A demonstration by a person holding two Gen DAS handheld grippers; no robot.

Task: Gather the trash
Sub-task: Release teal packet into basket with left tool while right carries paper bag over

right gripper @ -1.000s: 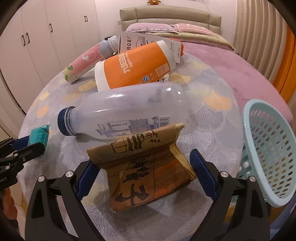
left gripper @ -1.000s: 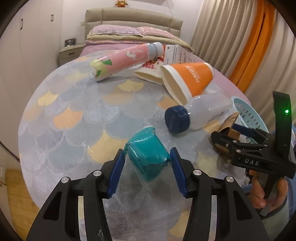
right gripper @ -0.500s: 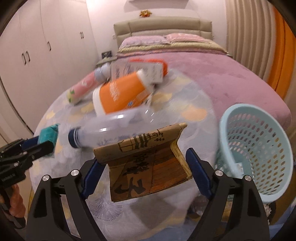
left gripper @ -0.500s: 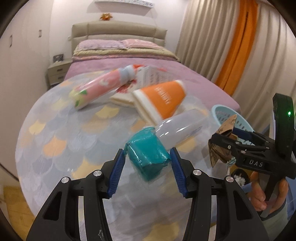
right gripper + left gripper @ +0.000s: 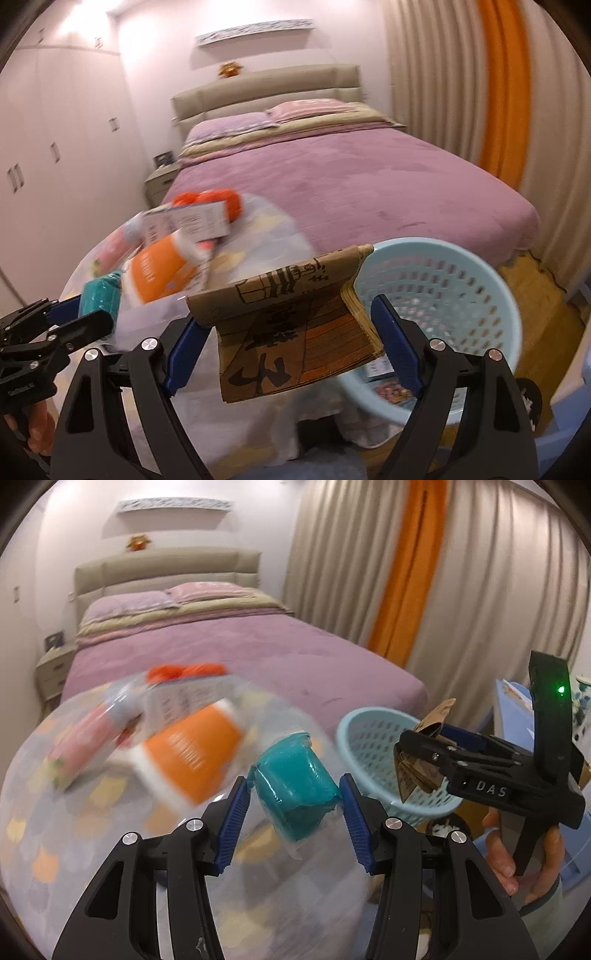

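My left gripper is shut on a crumpled teal wrapper and holds it in the air above the table, left of the light-blue perforated basket. My right gripper is shut on a folded brown paper bag with black characters, held just left of the basket. In the left wrist view the right gripper and its bag hang in front of the basket. In the right wrist view the left gripper with the teal wrapper shows at the left.
An orange-and-white carton, a pink bottle and a white box lie blurred on the round table with a scale-pattern cloth. A purple bed stands behind. Curtains hang at the right; wardrobes stand at the left.
Both grippers have risen from the table with their loads and swung right toward the basket. The table items have slid left and lower in both views, and the clear bottle is out of sight.
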